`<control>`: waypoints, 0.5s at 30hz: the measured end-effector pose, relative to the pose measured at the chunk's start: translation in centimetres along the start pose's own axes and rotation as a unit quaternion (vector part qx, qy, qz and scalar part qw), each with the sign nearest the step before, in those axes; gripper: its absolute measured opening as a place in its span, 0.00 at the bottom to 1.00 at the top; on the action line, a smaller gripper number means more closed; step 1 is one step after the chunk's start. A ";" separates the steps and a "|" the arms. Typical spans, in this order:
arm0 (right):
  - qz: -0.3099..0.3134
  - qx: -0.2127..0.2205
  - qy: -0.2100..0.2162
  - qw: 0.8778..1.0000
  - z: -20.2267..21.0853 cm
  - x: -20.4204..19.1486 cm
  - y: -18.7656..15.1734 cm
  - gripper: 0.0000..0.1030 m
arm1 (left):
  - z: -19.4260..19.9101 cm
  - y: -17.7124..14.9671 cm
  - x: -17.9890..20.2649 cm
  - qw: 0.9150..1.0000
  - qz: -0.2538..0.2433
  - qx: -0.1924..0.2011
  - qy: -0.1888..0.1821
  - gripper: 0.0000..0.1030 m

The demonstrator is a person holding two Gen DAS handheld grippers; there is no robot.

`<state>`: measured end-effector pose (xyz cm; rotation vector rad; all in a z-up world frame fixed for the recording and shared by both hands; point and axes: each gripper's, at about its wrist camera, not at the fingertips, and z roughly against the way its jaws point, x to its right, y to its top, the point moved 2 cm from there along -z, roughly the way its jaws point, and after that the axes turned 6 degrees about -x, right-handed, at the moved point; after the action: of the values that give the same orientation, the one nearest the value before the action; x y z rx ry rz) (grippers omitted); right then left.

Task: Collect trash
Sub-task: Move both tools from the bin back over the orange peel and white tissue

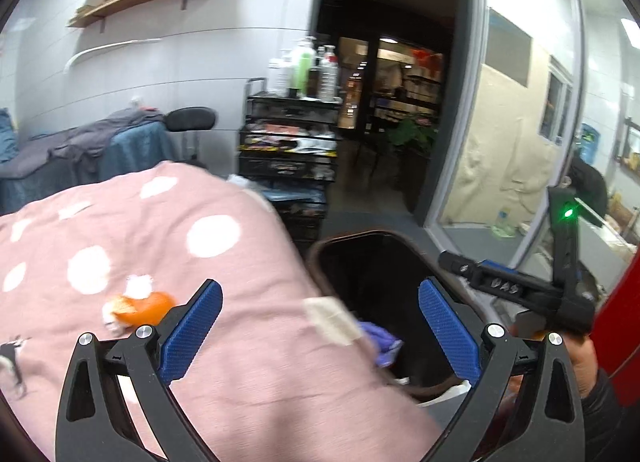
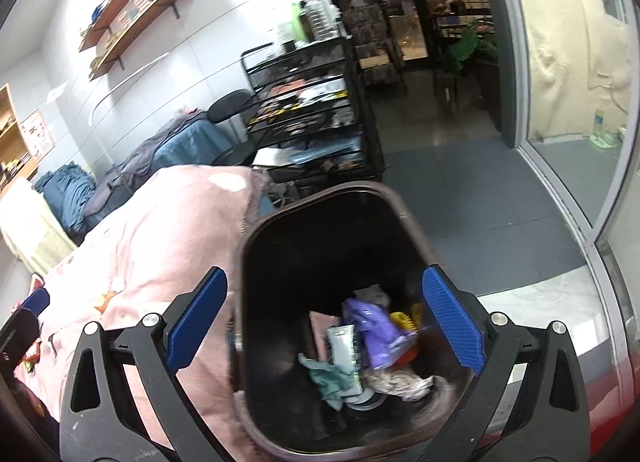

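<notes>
Both grippers stood wide open and held nothing. From the left wrist view, the left gripper (image 1: pixel 320 322) hung over the edge of a bed covered by a pink blanket (image 1: pixel 168 246) with white dots. An orange peel (image 1: pixel 146 308) lay on that blanket just left of the left blue finger pad (image 1: pixel 192 336), outside the jaws. Beside it lay a small white scrap (image 1: pixel 138 286). The dark trash bin (image 1: pixel 384 262) stood against the bed edge, ahead of and between the jaws. The right gripper (image 1: pixel 516 288) appeared at the right of this view, above the bin's far side.

From the right wrist view, the right gripper (image 2: pixel 326 320) was positioned directly over the mouth of the trash bin (image 2: pixel 320 230). Collected trash lay at the bin's bottom: a purple wrapper (image 2: pixel 378 332), a white tube (image 2: pixel 344 346), a green cloth scrap (image 2: pixel 330 378) and crumpled paper (image 2: pixel 400 384). The pink blanket (image 2: pixel 160 246) touched the bin's left wall.
</notes>
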<state>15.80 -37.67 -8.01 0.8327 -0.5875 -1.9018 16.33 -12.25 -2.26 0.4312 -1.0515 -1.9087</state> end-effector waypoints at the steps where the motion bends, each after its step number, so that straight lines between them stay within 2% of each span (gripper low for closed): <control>1: 0.004 -0.001 0.005 1.000 -0.1 -0.6 -0.1 0.94 | 0.2 -0.2 -0.5 1.000 0.002 -0.001 0.009 0.95; 7: 0.055 -0.028 0.056 0.997 -1.7 -6.4 -0.5 0.94 | 1.4 -1.4 -5.2 0.997 0.043 -0.010 0.060 0.95; 10: 0.099 -0.065 0.094 0.988 -3.2 -10.0 -0.9 0.94 | 2.1 -2.4 -7.9 0.994 0.069 -0.014 0.084 0.95; 15: 0.138 -0.113 0.137 0.974 -5.2 -14.4 -1.6 0.94 | 3.1 -4.2 -12.3 0.986 0.127 -0.023 0.110 0.95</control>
<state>23.47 -24.38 -8.17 0.8020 -0.2935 -1.5346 18.79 0.52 -5.23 0.4483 -0.8708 -1.6164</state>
